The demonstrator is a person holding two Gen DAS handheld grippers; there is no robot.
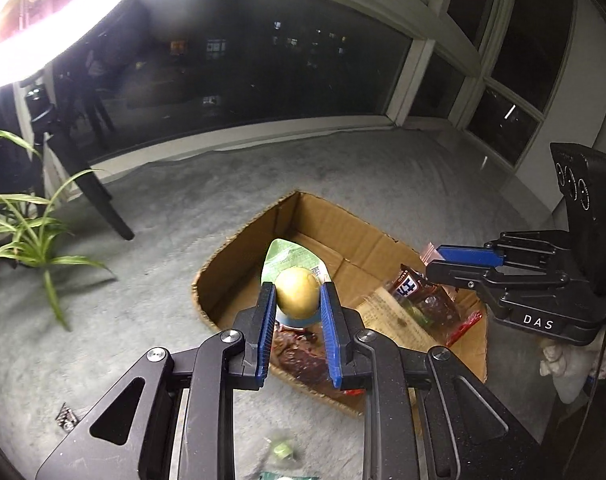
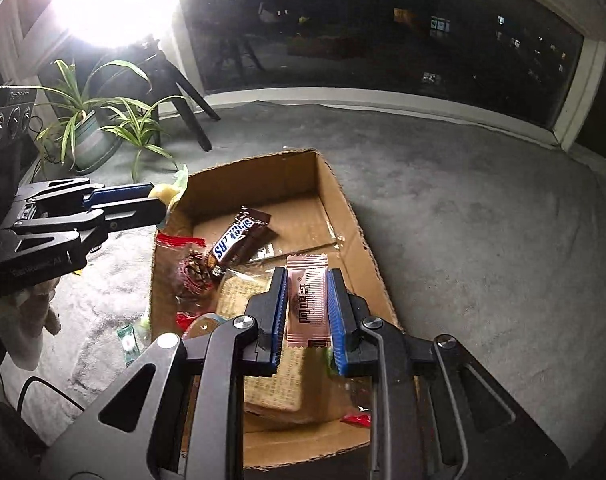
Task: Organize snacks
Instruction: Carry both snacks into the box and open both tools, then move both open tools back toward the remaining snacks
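An open cardboard box (image 1: 239, 248) (image 2: 343, 196) lies on the grey carpet. My left gripper (image 1: 297, 294) is shut on a green packet with a round yellow snack (image 1: 297, 294) and hangs over the box's near left wall; in the right wrist view it (image 2: 163, 206) comes in from the left with that snack (image 2: 165, 192). My right gripper (image 2: 306, 282) is shut on a pink wrapped sachet (image 2: 306, 300) above the box. In the left wrist view it (image 1: 433, 258) reaches in from the right. In the box lie a Snickers bar (image 2: 239, 240), a cracker pack (image 2: 275, 384) and red-edged clear packets (image 2: 187, 272).
A potted spider plant (image 2: 91, 128) (image 1: 27, 228) and dark tripod legs (image 2: 191, 116) stand left of the box, under a glaring lamp. A small green-wrapped sweet (image 2: 127, 342) lies on the carpet beside the box's left wall. A dark window spans the back. A person's pale sleeve (image 2: 31, 320) shows at left.
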